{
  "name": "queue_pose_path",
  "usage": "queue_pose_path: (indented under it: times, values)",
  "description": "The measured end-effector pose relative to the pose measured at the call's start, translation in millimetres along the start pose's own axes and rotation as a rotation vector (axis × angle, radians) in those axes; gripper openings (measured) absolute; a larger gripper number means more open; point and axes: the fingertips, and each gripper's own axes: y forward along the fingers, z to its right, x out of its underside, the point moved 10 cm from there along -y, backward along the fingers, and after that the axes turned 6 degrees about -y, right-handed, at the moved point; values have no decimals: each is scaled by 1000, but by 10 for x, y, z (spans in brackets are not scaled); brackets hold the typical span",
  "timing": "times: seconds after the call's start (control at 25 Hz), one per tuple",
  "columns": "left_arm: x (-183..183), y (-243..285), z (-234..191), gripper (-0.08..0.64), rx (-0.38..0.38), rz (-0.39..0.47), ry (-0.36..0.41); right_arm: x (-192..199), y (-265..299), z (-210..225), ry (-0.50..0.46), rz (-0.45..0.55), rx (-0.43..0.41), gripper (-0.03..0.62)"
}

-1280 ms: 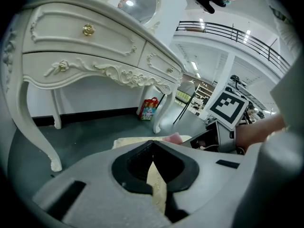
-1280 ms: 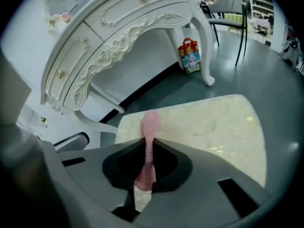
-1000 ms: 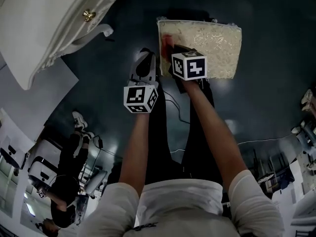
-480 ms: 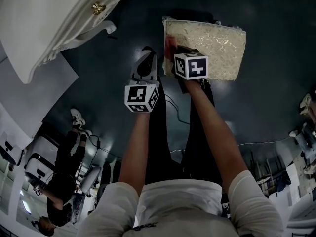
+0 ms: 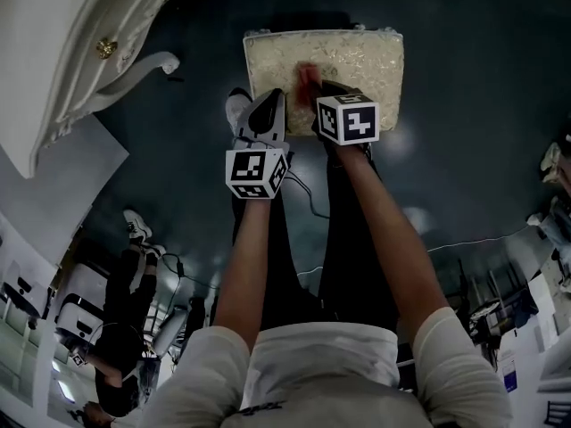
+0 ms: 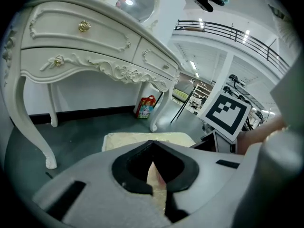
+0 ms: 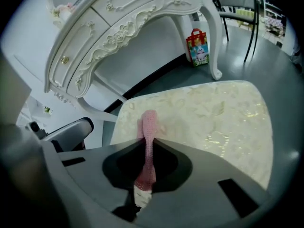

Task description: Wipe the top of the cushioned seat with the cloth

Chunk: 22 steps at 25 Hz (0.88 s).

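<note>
Right gripper view — the right gripper [image 7: 145, 148] pinches a pink cloth [image 7: 149, 122] that lies on the cream cushioned seat [image 7: 213, 118], left of its middle. The left gripper [image 6: 153, 158] has its jaws pressed together, empty — by the seat's near edge.

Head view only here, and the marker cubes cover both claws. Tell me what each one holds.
Observer: The right claw is shut on the pink cloth, and the cloth's end is over the cushioned seat.
Operator: Now the left one.
Observer: The left claw is shut with nothing between its jaws, and it points toward the seat.
Operator: Report what stands beyond the seat.
Observer: A red gift bag stands on the floor by a leg of the dressing table.
</note>
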Motion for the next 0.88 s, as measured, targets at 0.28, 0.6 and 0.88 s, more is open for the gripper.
queue_pose_path:
  times: [0.28,0.6,0.88]
  values:
    - [49,175,296,14,62,-28,30,110,-374,495,72,43,86,25]
    - [91,375,653,14,92,-44,51,281,-843,1199,123,75,202,25]
    - [91,359,599,14,104,-52,62,365,-883,1502,171,62,303,25]
